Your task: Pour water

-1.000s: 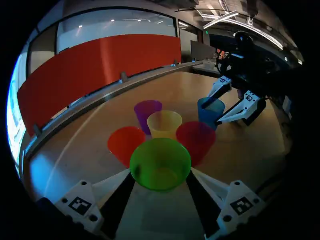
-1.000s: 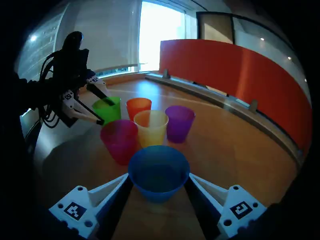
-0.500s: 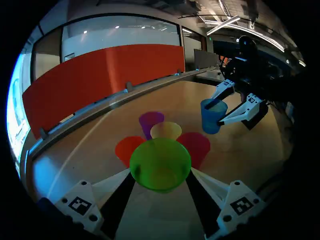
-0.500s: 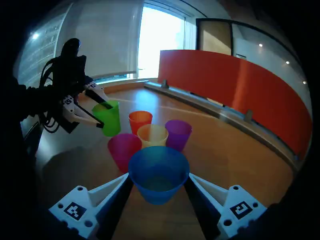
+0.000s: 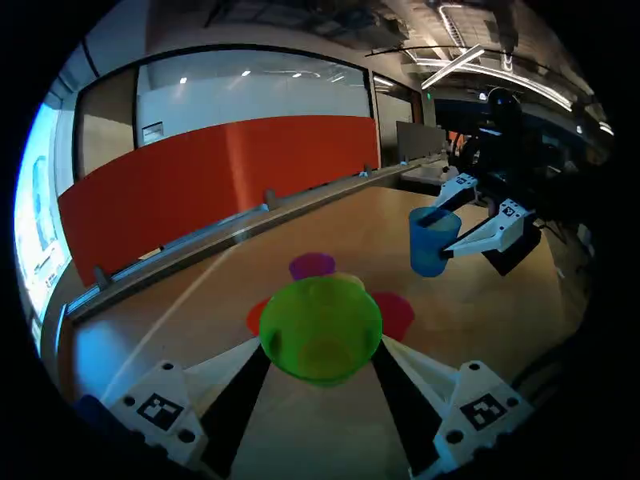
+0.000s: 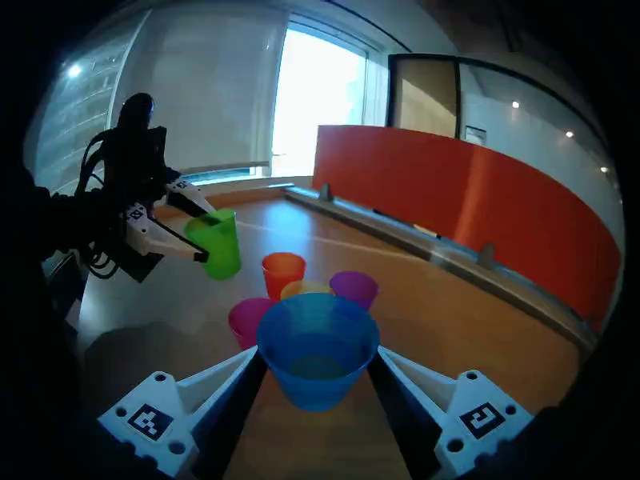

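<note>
Spillage looms: our left gripper (image 5: 320,346) clamps the green cup (image 5: 320,324), right gripper (image 6: 318,358) the blue cup (image 6: 318,348); hasty tilting could miss cups (image 6: 354,286) beneath.

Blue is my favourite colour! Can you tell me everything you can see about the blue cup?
The blue cup is a see-through plastic tumbler, wider at its open rim than at its base. It stands upright, pinched between the two fingers of the right hand-held gripper, one on each side. In the left gripper view it looks lifted above the wooden table. Something pale shows at its bottom, maybe a little water; I cannot tell.
</note>
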A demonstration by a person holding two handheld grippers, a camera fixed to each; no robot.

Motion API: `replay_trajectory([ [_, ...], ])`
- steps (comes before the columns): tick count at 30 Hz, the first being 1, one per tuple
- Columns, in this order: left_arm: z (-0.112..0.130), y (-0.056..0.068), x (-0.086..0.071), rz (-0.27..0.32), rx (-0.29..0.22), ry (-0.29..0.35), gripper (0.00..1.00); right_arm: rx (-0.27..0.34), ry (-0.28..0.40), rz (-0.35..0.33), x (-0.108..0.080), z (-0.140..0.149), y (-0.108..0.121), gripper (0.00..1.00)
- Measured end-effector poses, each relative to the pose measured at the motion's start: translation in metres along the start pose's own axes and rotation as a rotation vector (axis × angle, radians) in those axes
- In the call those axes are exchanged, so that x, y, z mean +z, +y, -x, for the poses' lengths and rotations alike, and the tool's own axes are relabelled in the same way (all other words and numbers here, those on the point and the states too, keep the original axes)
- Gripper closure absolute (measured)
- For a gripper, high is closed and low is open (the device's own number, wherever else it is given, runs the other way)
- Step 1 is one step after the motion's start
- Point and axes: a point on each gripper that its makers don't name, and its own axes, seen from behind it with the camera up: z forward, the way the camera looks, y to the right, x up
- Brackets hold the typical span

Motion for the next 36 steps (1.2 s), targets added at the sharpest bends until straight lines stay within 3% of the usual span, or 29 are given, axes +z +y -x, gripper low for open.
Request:
replay_trajectory([
  [18,-0.032,0.001,-0.021,-0.049,0.007,0.094,0.17,-0.003,0.068,0.030,-0.017,-0.026,-0.001,0.12],
  [36,-0.057,0.000,-0.042,-0.075,-0.036,0.179,0.16,-0.001,0.089,0.042,-0.024,-0.031,-0.001,0.12],
])
